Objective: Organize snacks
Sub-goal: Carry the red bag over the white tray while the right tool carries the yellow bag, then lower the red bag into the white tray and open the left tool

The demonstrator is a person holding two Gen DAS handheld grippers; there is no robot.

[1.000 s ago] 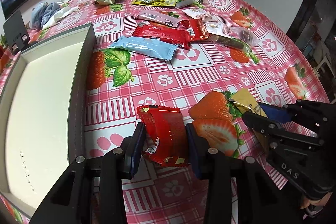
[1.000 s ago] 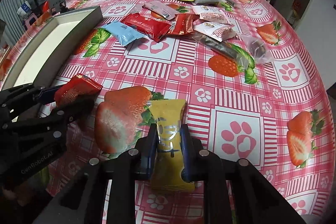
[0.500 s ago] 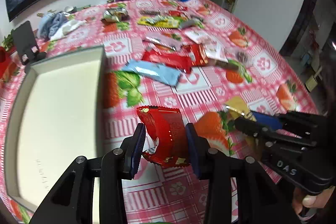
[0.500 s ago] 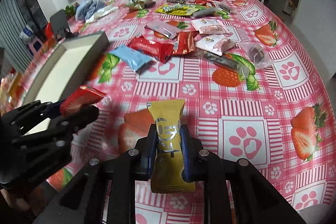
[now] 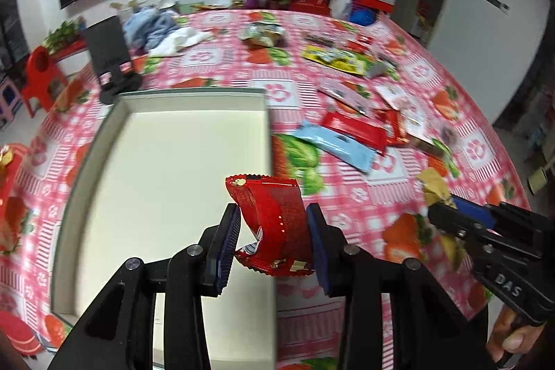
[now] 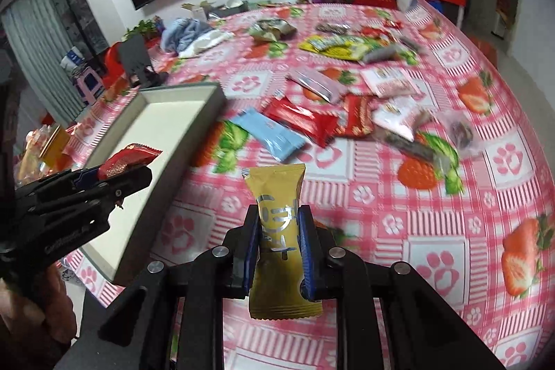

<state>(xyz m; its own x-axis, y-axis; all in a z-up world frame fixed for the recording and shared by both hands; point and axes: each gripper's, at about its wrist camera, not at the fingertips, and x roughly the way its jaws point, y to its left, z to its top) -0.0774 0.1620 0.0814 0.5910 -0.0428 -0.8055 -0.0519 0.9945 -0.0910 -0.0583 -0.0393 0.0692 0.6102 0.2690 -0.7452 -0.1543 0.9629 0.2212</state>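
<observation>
My left gripper point(image 5: 274, 231) is shut on a red snack packet point(image 5: 274, 224) and holds it in the air over the right edge of the grey box point(image 5: 104, 141) with a white floor. It also shows in the right wrist view point(image 6: 114, 169), over the box point(image 6: 211, 92). My right gripper point(image 6: 279, 231) is shut on a yellow snack packet point(image 6: 277, 231), held above the tablecloth to the right of the box. It also shows in the left wrist view point(image 5: 440, 207).
Loose snacks lie beyond the box: a light blue packet point(image 6: 270, 134), a red packet point(image 6: 301, 120), pink and white packets point(image 6: 388, 82), a yellow-green bag point(image 6: 336, 45). A black phone stand point(image 5: 111, 58) and blue cloth point(image 5: 152, 26) sit at the far side.
Both grippers have risen from the table with their packets and swung left. The red packet has gone from above the cloth to over the box's right edge.
</observation>
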